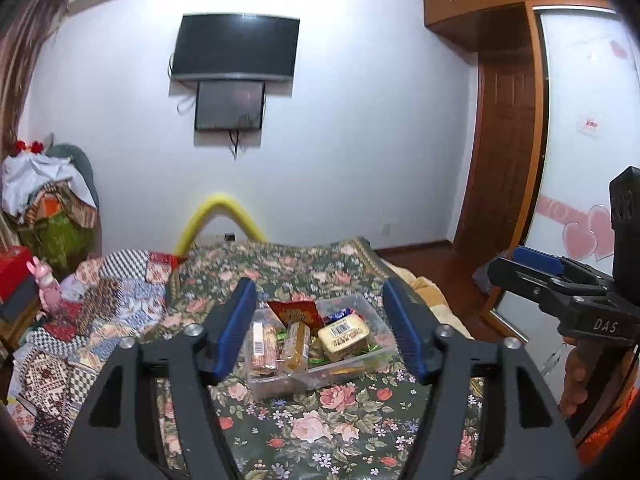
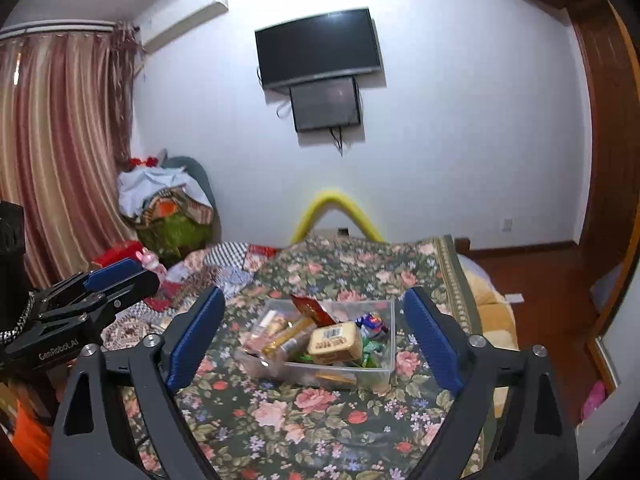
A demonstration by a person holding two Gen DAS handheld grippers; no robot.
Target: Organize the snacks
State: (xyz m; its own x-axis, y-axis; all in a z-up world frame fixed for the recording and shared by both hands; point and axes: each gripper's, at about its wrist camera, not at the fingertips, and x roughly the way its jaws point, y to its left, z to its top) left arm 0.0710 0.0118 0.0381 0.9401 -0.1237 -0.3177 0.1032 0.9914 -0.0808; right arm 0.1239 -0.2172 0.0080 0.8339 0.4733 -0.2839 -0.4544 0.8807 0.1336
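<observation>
A clear plastic bin (image 1: 280, 384) (image 2: 372, 376) sits on the floral bedspread (image 1: 320, 432) (image 2: 280, 420), filled with snacks: a yellow tin with a barcode (image 1: 344, 337) (image 2: 334, 343), wrapped biscuit packs (image 1: 264, 346) (image 2: 288, 336), a red packet (image 1: 298, 312) (image 2: 310, 306), blue and green candies (image 2: 372, 322). My left gripper (image 1: 320, 320) is open and empty, held above the bed in front of the bin. My right gripper (image 2: 316, 328) is open and empty, also in front of the bin. Each gripper shows at the edge of the other's view (image 1: 560, 280) (image 2: 92, 292).
A patchwork quilt (image 1: 92, 312) (image 2: 224, 268) lies left of the bedspread. A pile of clothes (image 1: 48, 200) (image 2: 168, 204) stands at the back left. A TV (image 1: 236, 48) (image 2: 316, 48) hangs on the wall. A wooden wardrobe (image 1: 504, 140) stands right. A yellow tube (image 1: 220, 216) arcs behind the bed.
</observation>
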